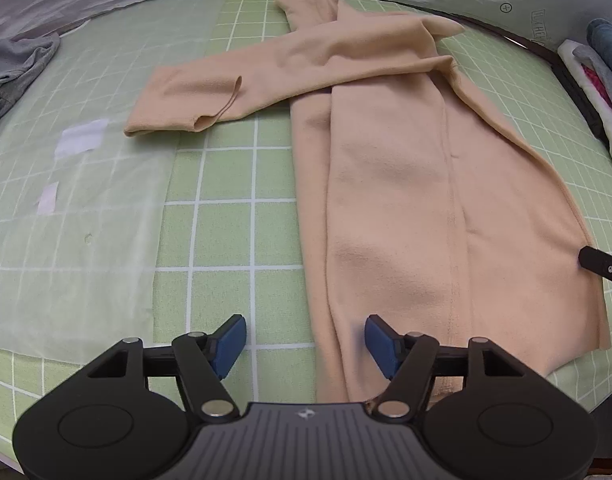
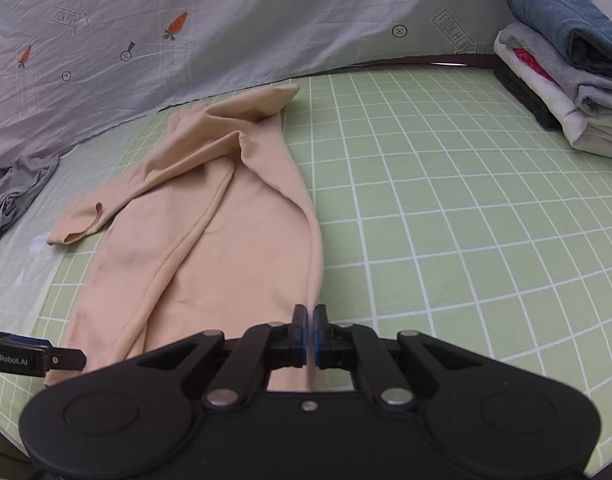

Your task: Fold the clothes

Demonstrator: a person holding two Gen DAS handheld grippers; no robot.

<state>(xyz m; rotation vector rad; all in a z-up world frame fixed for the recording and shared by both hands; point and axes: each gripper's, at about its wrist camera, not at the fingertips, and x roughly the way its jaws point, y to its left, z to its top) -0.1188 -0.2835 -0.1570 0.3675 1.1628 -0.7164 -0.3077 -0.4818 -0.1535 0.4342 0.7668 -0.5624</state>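
Observation:
A beige long-sleeved top lies lengthwise on the green grid mat, partly folded, with one sleeve laid across to the left. My left gripper is open just above the near hem, its blue pads on either side of the top's left edge. In the right wrist view my right gripper is shut on the near right edge of the top, and a strip of beige cloth shows between its pads. Its black tip touches the top's right edge.
A stack of folded clothes stands at the mat's far right corner. A crumpled grey garment lies at the far left. A printed grey sheet hangs behind the mat. A translucent film covers the mat's left part.

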